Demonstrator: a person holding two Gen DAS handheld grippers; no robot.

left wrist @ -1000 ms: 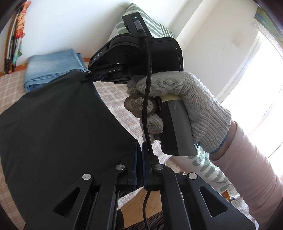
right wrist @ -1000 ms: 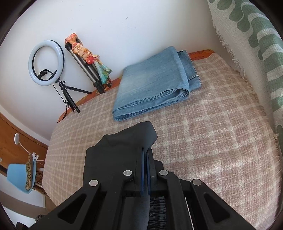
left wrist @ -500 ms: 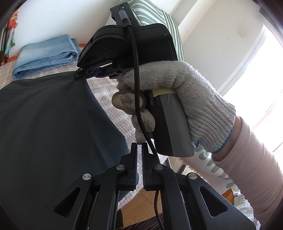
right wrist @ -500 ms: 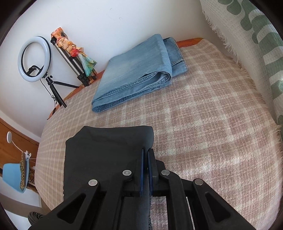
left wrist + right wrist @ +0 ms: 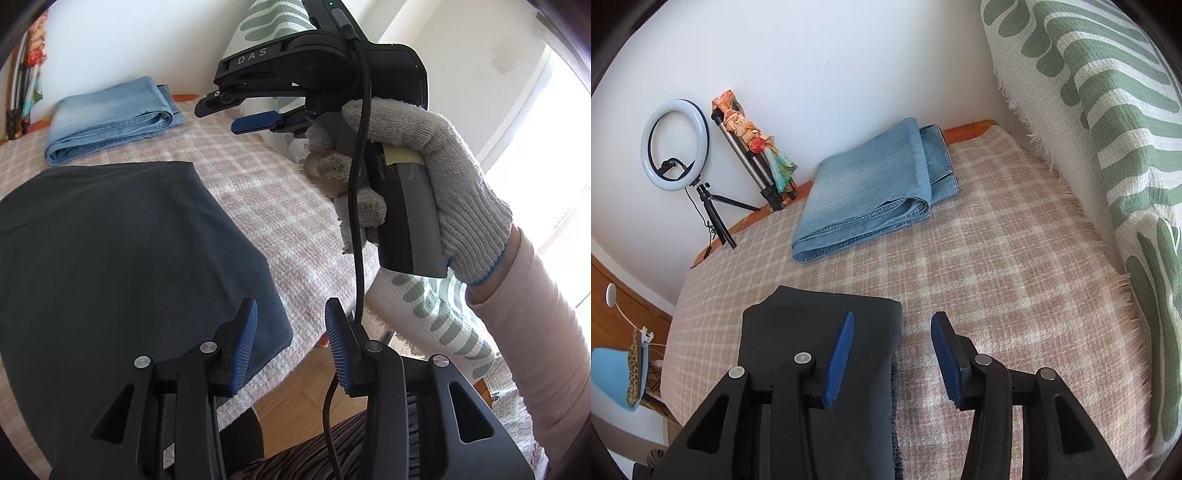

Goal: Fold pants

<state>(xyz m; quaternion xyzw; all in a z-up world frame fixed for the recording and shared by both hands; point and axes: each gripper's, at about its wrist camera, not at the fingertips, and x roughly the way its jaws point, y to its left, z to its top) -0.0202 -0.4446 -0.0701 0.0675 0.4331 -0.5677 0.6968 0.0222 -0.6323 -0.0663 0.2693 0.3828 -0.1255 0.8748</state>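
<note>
The dark pants (image 5: 110, 251) lie folded and flat on the plaid blanket (image 5: 280, 206); in the right wrist view the dark pants (image 5: 812, 325) reach under my left finger. My left gripper (image 5: 290, 339) hangs over their near right corner with its jaws opening; the cloth shows below the gap and the pads do not press on it. My right gripper (image 5: 892, 350) is over the pants' far right edge, its jaws also opening, with nothing gripped. A gloved hand (image 5: 424, 155) holds the right gripper (image 5: 229, 112) above the blanket.
Folded blue jeans (image 5: 871, 192) lie at the blanket's far side by the wall. A ring light (image 5: 676, 144) and a tripod with a colourful scarf (image 5: 753, 136) stand behind. A green-and-white throw (image 5: 1108, 110) rises on the right. Wooden floor (image 5: 295, 391) shows past the bed's edge.
Both grippers were shut on the dark pants and have opened, letting the cloth go. The pants now lie flat. The right gripper has lifted off the fabric.
</note>
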